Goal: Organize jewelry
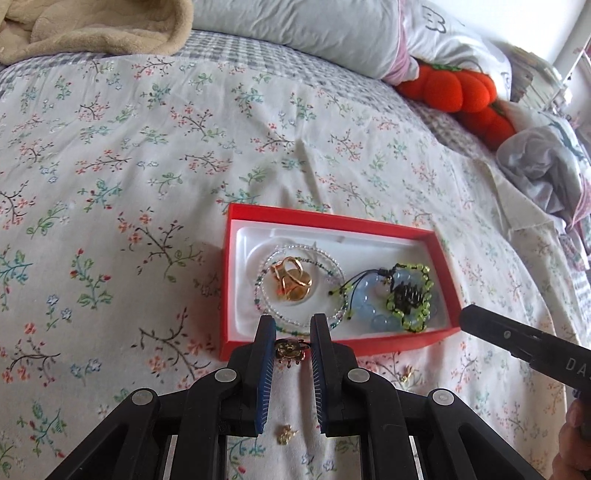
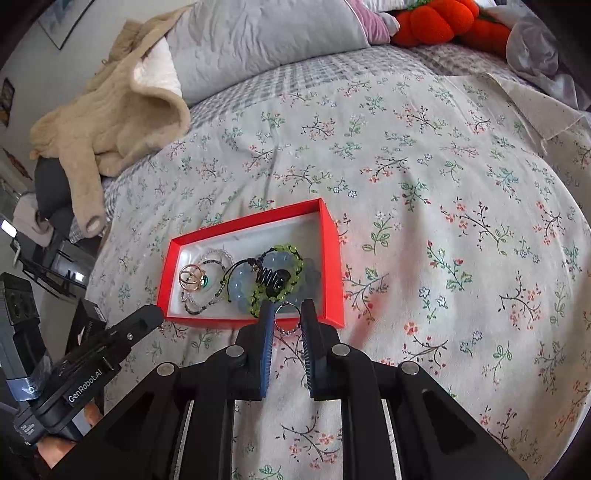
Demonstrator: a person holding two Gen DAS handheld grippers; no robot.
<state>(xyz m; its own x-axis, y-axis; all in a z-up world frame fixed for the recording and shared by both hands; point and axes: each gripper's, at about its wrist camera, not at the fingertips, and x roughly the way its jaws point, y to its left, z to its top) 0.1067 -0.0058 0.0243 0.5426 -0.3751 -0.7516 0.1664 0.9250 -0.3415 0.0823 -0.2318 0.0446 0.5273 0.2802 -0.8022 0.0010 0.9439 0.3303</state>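
The left gripper point(image 1: 293, 341) pinches a small gold brooch point(image 1: 290, 350), half hidden; the right gripper point(image 2: 287, 318) pinches a thin beaded ring point(image 2: 286, 318) beside the red box point(image 2: 330, 266).

Red box point(image 1: 334, 219), floral bedsheet point(image 1: 147, 155)

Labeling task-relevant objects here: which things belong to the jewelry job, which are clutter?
Job: red box, bracelets, gold rings, brooch in left tool, ring in right tool, loose earrings.
Clutter: sweater, pillow, pumpkin plush.

Orange plush point(image 1: 458, 92): partly hidden under pillow point(image 1: 295, 29), upper right. Gold trinket point(image 1: 407, 373), lower right: too small to identify. Beige blanket point(image 1: 88, 26): cut off, upper left.
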